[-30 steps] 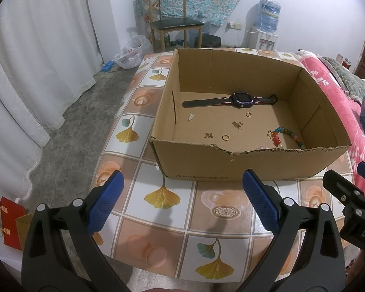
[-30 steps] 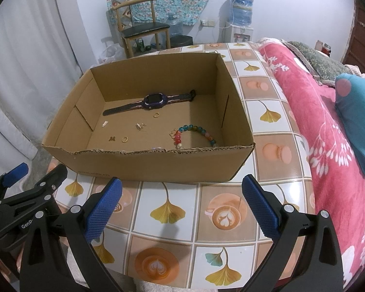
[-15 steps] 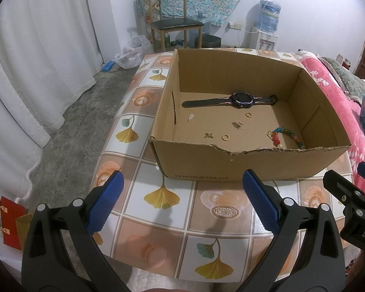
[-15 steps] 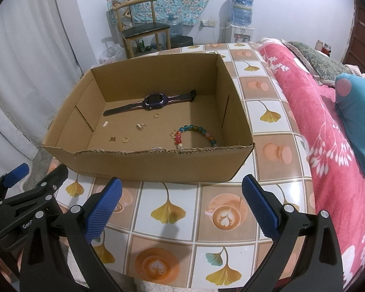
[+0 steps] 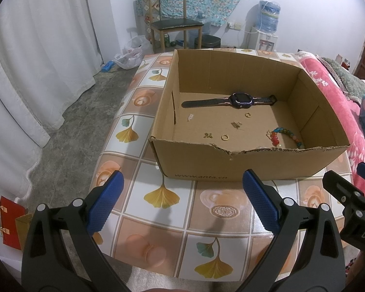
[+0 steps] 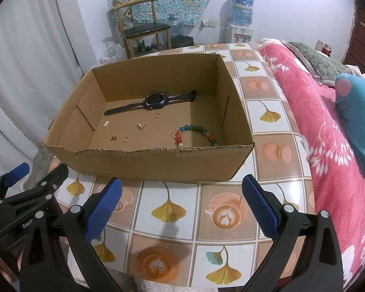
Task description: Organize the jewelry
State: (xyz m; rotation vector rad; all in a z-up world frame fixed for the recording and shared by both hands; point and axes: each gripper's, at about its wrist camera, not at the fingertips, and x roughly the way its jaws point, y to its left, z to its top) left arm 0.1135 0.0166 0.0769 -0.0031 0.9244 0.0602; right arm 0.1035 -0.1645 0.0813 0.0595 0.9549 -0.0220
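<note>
An open cardboard box (image 5: pixel 206 165) (image 6: pixel 158 163) stands on the tiled table. Inside lie a dark watch (image 5: pixel 241 100) (image 6: pixel 157 100), a colourful bead bracelet (image 5: pixel 286 135) (image 6: pixel 194 131), gold rings (image 5: pixel 224 137) (image 6: pixel 157 115) and several small earrings (image 5: pixel 236 124) (image 6: pixel 141 126). My left gripper (image 5: pixel 182 202) is open and empty, held over the table short of the box's near wall. My right gripper (image 6: pixel 181 203) is open and empty, also short of the box. Each gripper shows at the edge of the other's view.
The table (image 5: pixel 158 219) has a ginkgo and coffee pattern cloth. A pink blanket (image 6: pixel 316 126) and a blue cushion (image 6: pixel 357 107) lie to the right. A chair (image 5: pixel 172 24), a water dispenser (image 5: pixel 267 24) and white curtains (image 5: pixel 36 48) stand behind.
</note>
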